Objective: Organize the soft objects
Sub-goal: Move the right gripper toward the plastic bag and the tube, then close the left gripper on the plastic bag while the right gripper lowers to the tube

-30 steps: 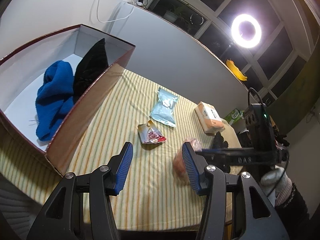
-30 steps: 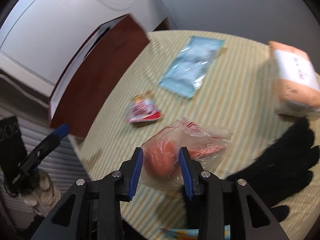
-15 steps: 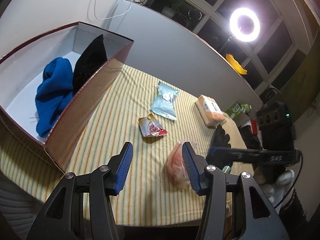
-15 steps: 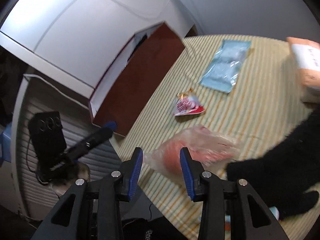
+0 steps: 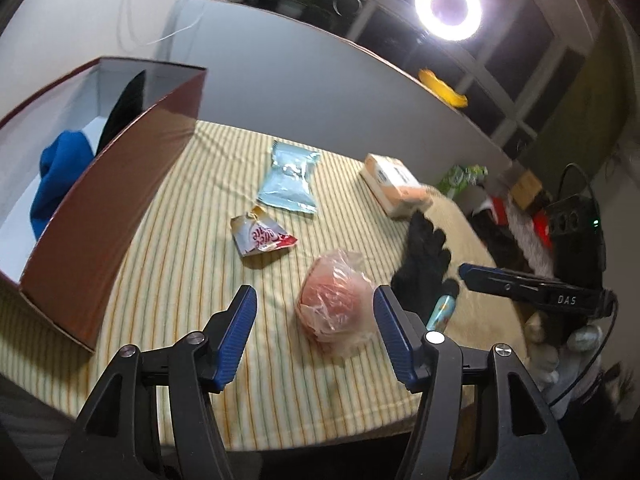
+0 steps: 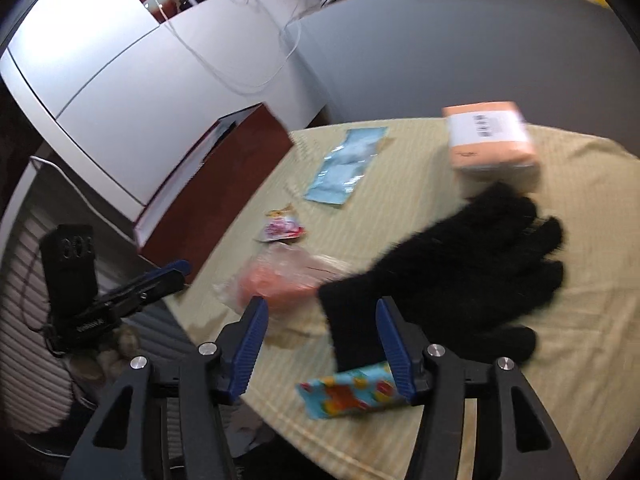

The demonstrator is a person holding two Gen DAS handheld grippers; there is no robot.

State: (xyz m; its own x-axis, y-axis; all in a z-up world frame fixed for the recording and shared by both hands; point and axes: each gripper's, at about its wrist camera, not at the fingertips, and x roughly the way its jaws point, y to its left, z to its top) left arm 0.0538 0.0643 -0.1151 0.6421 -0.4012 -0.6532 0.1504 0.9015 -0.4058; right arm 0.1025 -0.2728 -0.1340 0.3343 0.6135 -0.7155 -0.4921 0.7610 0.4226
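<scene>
right tongs [image 6: 318,338] let go of bag [image 5: 335,303], now agape over black glove [image 6: 448,264] | left tongs [image 5: 312,330] agape, empty | bag on desk [image 5: 180,280] beside glove, long axis toward left tongs

Left claw [image 5: 312,328] and right claw [image 6: 320,340] both gape wide, holding nothing.

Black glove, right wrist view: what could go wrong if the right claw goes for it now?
1. The black glove overlaps the plastic bag with the orange item, so a lift may drag the bag.
2. The colourful packet lies at the glove's cuff beside the right claw, and could be pinched too.
3. Both lie near the table edge; a nudge may drop them.
</scene>
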